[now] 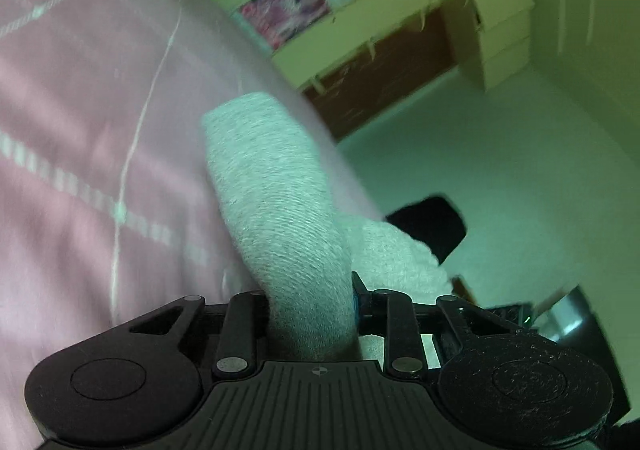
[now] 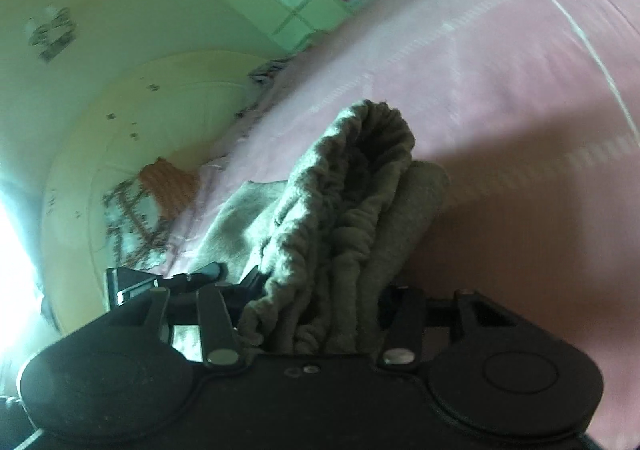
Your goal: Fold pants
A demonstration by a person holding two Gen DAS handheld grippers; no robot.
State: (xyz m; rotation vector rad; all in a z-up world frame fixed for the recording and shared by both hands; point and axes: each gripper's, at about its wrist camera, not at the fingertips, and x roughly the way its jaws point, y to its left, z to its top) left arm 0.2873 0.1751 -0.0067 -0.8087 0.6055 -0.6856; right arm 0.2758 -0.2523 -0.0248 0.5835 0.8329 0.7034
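Grey knit fills the left wrist view: a folded band of the pants (image 1: pixel 280 218) rises straight out from between the fingers of the left claw (image 1: pixel 310 314), which is clamped on it, and stands up and away along the claw's own line; the cloth is lifted clear of the pink bed sheet (image 1: pixel 80 130) that lies to the picture's left, with a green floor (image 1: pixel 500 170) off to the right

From the right wrist, the bunched, gathered waistband end of the pants (image 2: pixel 352 210) sits pinched in the right claw (image 2: pixel 320 314), its ridges running forward from the fingers, and more of the garment trails down and left onto the bed sheet (image 2: pixel 500 90). Each claw holds its own part, so the fold probably turns on the slack between the two grips, which neither view shows
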